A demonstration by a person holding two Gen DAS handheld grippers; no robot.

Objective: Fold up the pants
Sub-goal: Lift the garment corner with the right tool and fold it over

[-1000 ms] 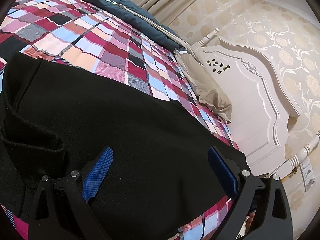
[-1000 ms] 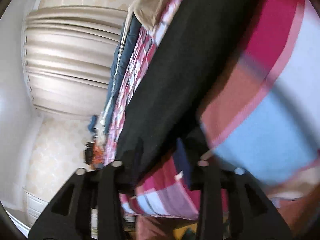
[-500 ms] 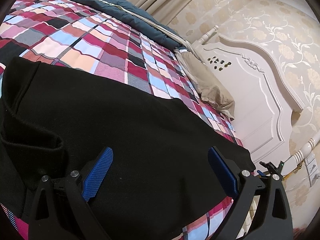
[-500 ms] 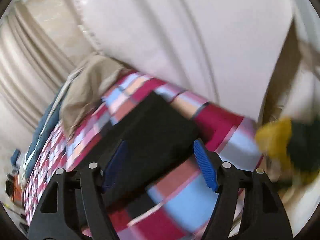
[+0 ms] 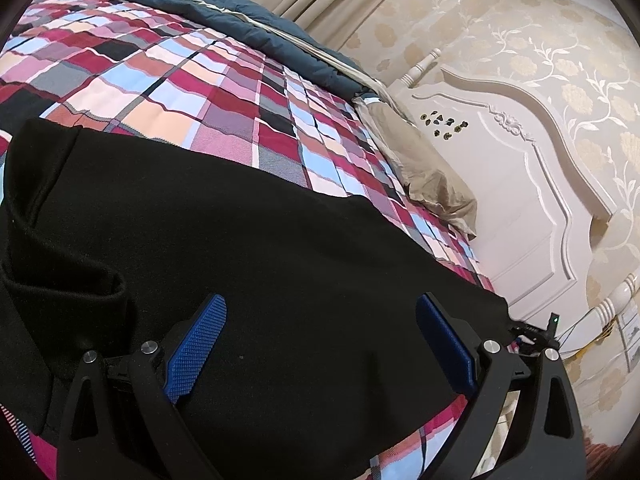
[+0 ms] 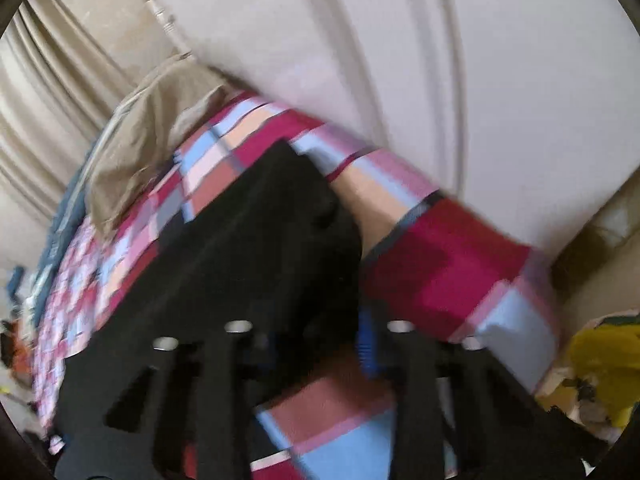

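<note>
A: Closing in the last moment, the right gripper (image 6: 320, 344) now pinches the hem of the black pants (image 6: 248, 248) at six o'clock; before, its jaws were apart.

B: So the fold can begin. The left gripper (image 5: 320, 344) waits wide apart over the pants (image 5: 240, 248) on the checked bedspread (image 5: 200, 92), stretching toward twelve.

Black pants (image 5: 224, 240) are lying spread across the plaid bedspread (image 5: 192, 92), reaching toward the white headboard (image 5: 520, 200). The left gripper (image 5: 320, 344) is hovering over the cloth, jaws standing wide with nothing between the blue pads. A tan pillow (image 5: 424, 176) is resting against the headboard.
</note>
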